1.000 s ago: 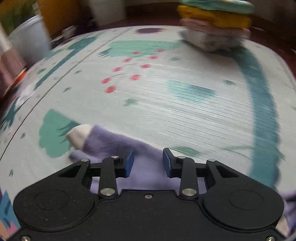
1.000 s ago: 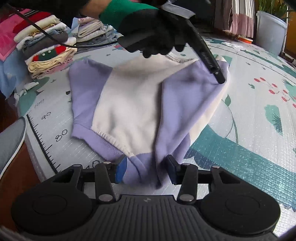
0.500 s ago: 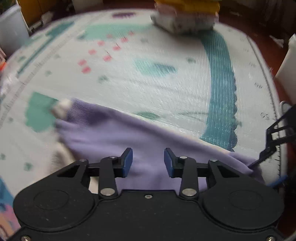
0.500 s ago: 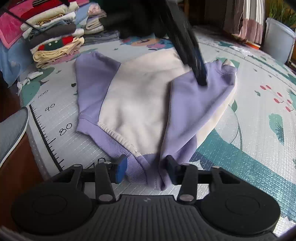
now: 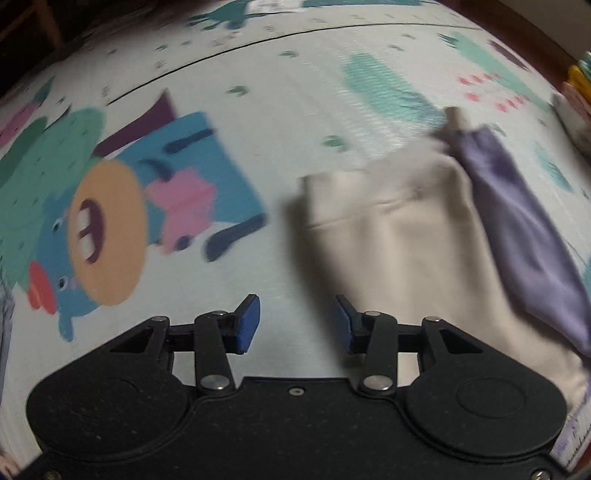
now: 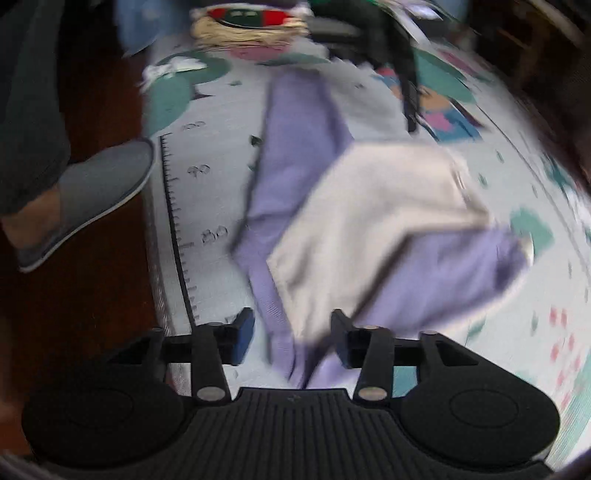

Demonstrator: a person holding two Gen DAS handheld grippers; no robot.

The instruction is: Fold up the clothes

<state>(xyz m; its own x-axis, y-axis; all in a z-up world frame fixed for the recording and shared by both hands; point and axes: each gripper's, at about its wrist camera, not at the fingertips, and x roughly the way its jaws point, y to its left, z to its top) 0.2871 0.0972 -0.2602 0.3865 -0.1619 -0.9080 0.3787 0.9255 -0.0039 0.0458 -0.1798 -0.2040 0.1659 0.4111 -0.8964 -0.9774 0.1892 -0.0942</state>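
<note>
The left gripper [image 5: 297, 320] hangs over the play mat [image 5: 288, 110] with its blue pads spread and nothing between them; bare mat shows in the gap. To its right lies the sweatshirt [image 5: 399, 251], cream body flat on the mat with a purple sleeve [image 5: 517, 229] folded along its far side. In the right wrist view, a grey shoe [image 6: 92, 195] stands on the dark floor at the left. The right gripper [image 6: 291, 334] is opening, the sweatshirt's purple hem [image 6: 295, 350] hanging between its pads, not pressed. Folded clothes [image 6: 251, 26] are stacked at the mat's far end.
</note>
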